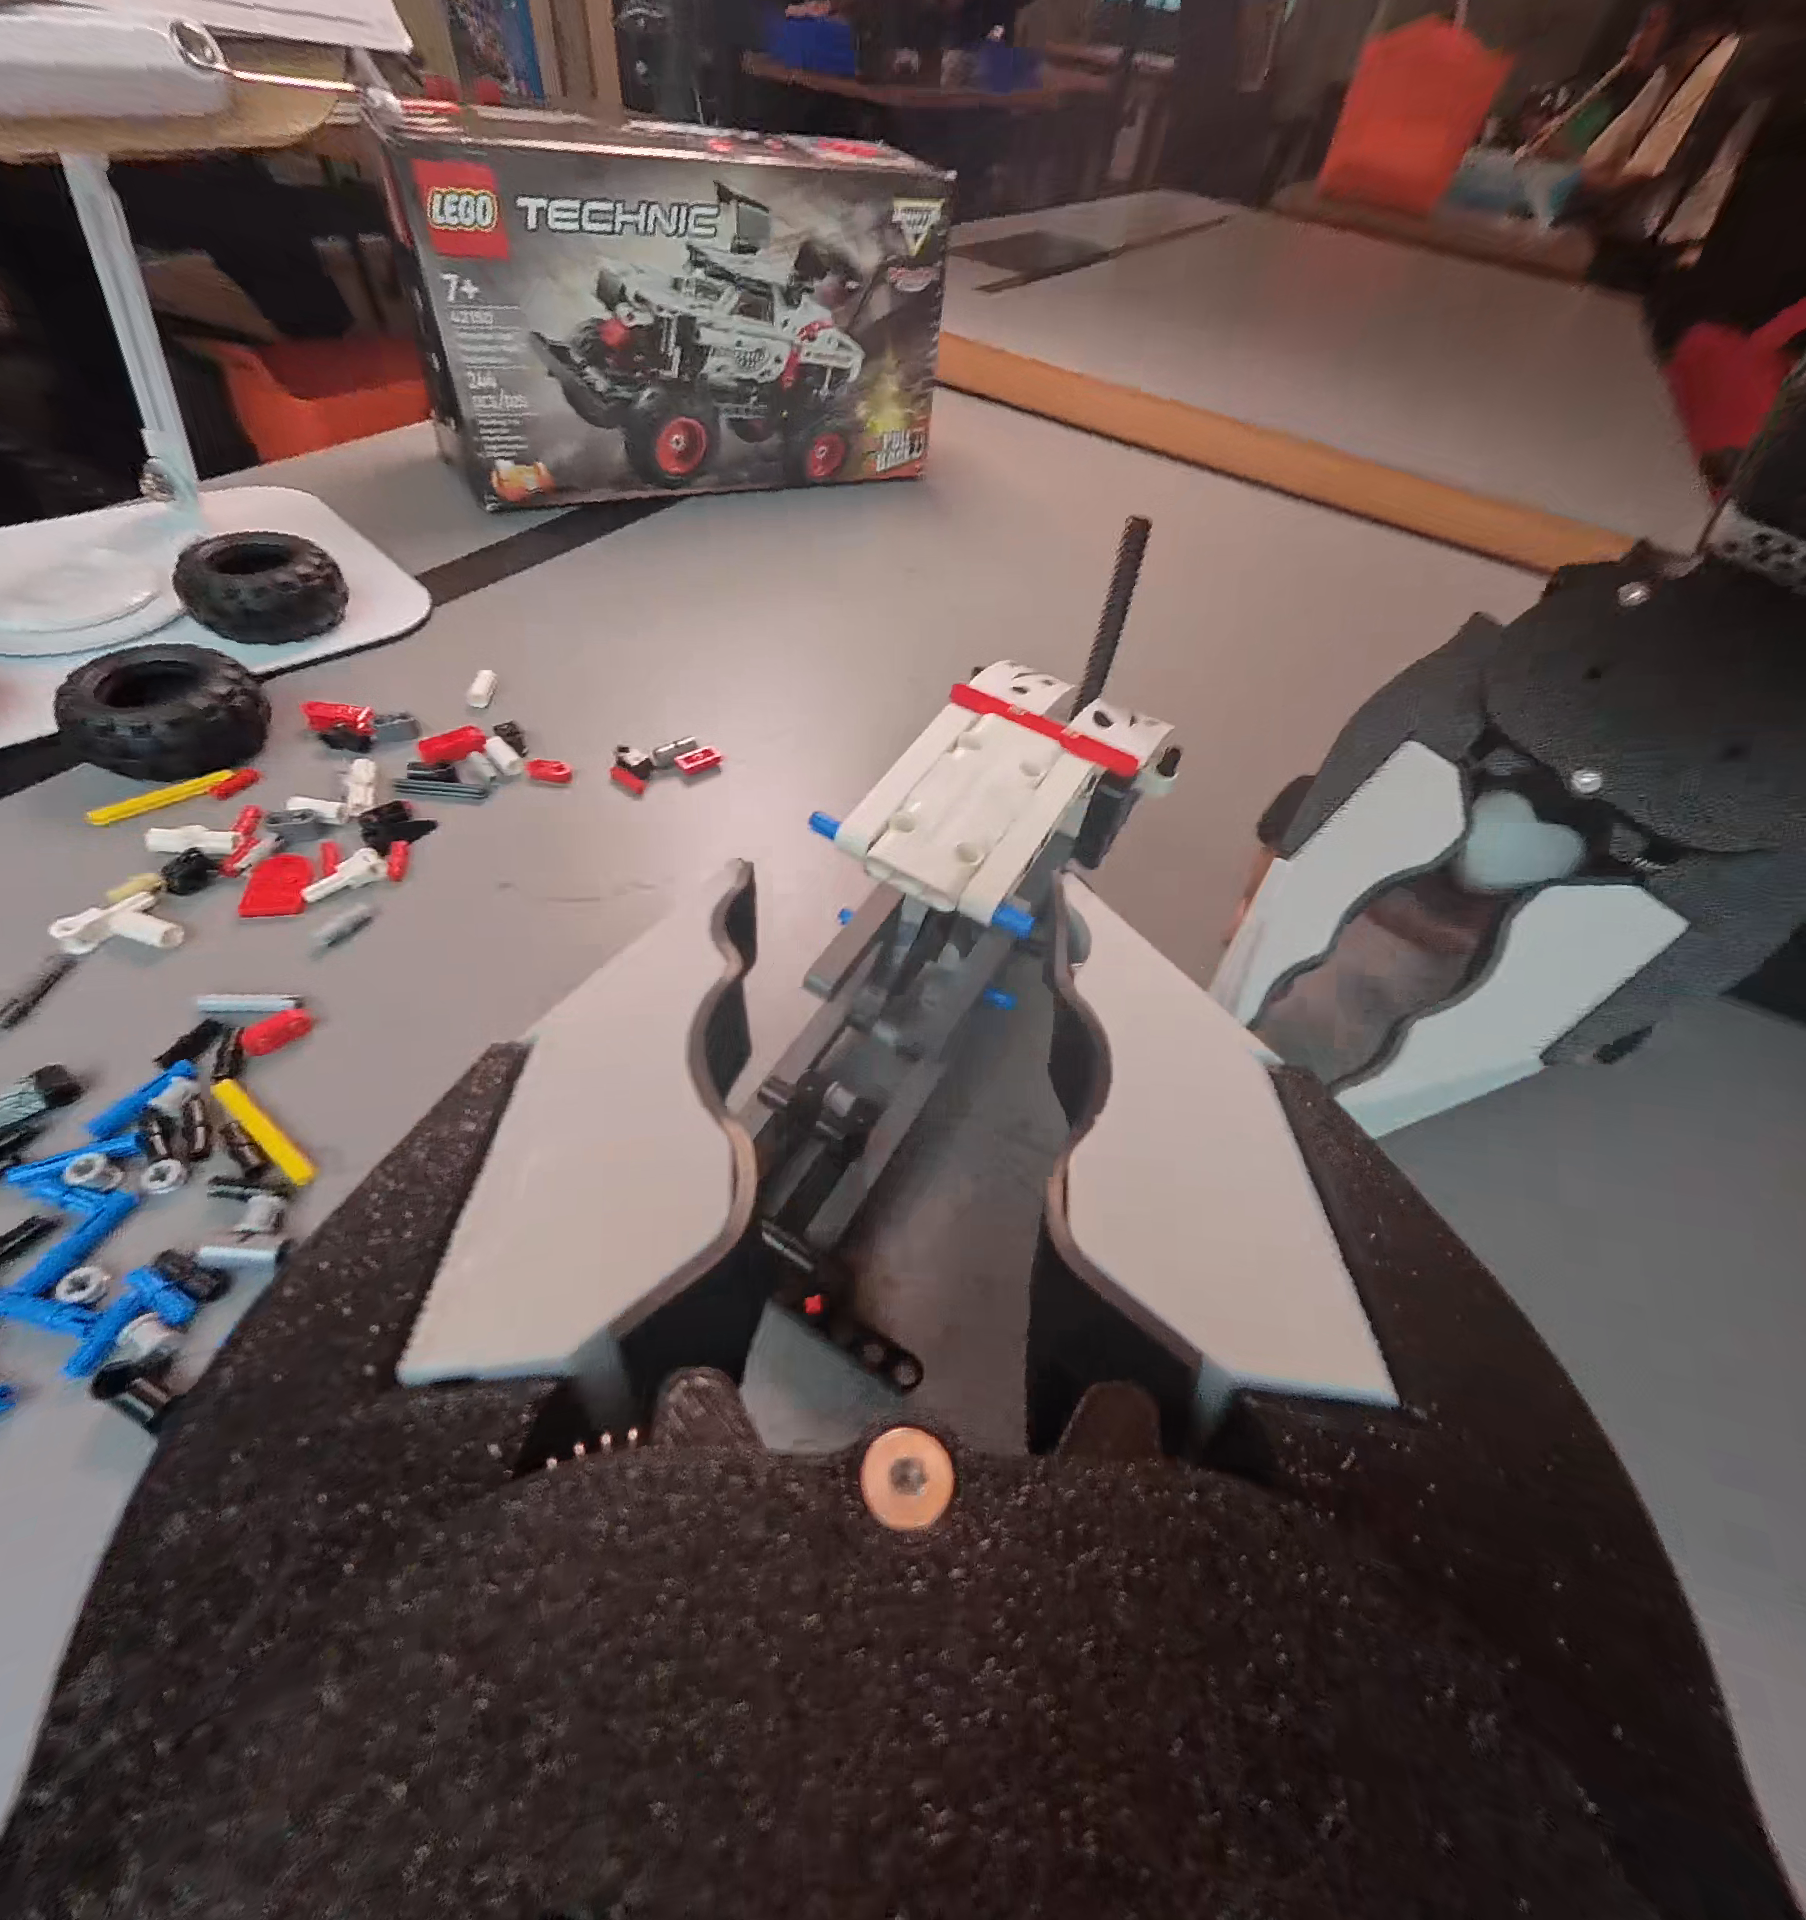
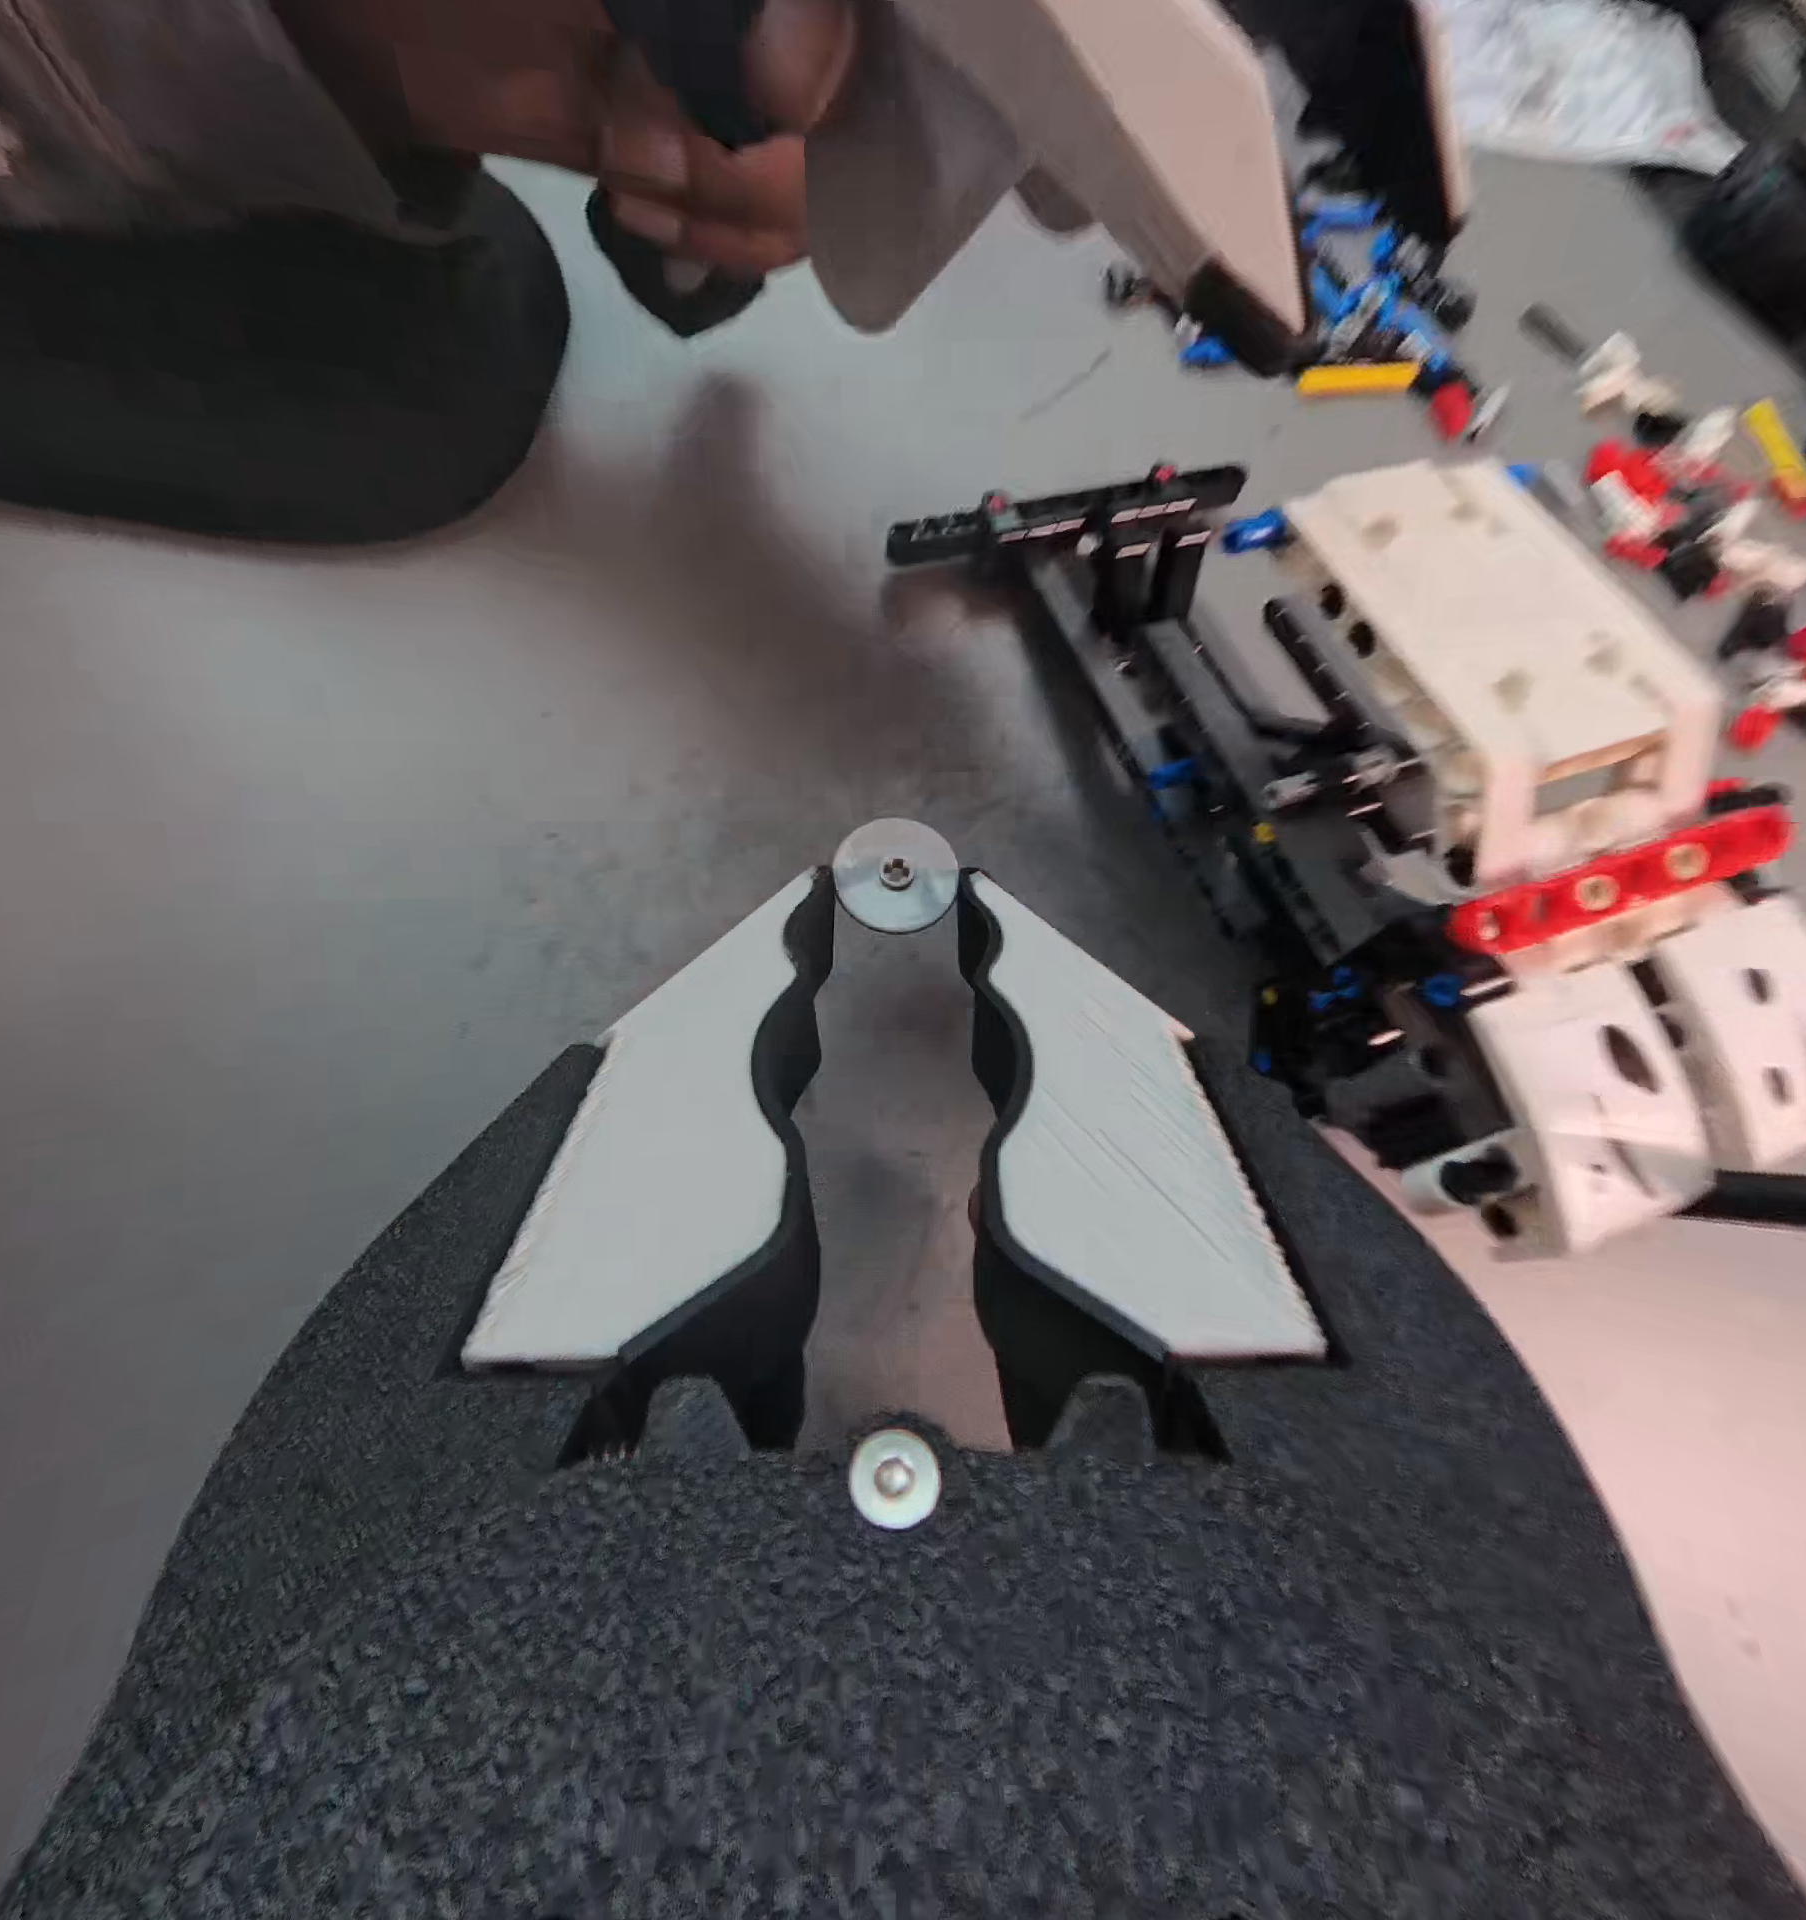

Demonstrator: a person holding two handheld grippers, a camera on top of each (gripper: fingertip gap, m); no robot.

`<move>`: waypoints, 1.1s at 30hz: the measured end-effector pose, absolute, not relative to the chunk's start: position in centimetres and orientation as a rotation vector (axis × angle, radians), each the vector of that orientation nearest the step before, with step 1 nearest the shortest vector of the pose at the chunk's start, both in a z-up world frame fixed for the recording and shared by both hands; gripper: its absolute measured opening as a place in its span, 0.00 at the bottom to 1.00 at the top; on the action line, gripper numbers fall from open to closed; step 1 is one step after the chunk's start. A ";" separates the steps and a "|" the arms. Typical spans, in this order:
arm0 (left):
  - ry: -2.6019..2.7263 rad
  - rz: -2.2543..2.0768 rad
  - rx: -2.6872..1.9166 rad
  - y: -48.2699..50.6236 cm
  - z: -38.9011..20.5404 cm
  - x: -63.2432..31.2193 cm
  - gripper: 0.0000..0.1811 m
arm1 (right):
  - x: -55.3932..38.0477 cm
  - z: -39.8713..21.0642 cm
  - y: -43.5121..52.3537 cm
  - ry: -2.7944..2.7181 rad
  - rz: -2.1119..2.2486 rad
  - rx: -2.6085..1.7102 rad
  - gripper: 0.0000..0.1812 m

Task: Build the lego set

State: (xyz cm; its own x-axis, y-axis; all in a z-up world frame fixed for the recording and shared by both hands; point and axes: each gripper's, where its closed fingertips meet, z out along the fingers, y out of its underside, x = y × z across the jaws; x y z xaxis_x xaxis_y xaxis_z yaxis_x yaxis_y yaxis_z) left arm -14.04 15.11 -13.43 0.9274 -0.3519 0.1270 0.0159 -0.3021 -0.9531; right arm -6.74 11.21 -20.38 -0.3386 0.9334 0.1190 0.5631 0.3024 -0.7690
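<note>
The part-built truck (image 1: pixel 982 800) has a white cab, a red cross beam and a long black frame, and it lies on the grey table (image 1: pixel 670 644). My left gripper (image 1: pixel 904 894) is open, with the frame lying between its spread fingers and not touching them. In the right wrist view the truck (image 2: pixel 1501 623) lies to the right of my right gripper (image 2: pixel 894 883). Its fingertips are closed on a round silver disc (image 2: pixel 894 847) with a screw in its middle. The right gripper also shows in the left wrist view (image 1: pixel 1252 914), just right of the cab.
Loose red, white and black pieces (image 1: pixel 307 831) and blue pieces (image 1: pixel 99 1174) lie to the left. Black tyres (image 1: pixel 161 712) lie by a white stand base (image 1: pixel 99 582). The set's box (image 1: pixel 681 312) stands behind. A person's hand (image 2: pixel 712 208) holds the left gripper.
</note>
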 end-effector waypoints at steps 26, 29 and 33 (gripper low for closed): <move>0.281 -0.200 -1.927 15.9 -15.8 -15.2 0.24 | -7.6 -12.7 11.5 -1.618 1.237 -1.087 0.15; 0.197 -0.200 -1.895 16.0 -15.1 -17.1 0.23 | -7.4 -11.0 12.9 -1.485 1.266 -1.061 0.00; 0.106 -0.222 -1.868 16.1 -14.5 -18.6 0.23 | -6.8 -8.7 15.1 -1.302 1.282 -1.038 0.00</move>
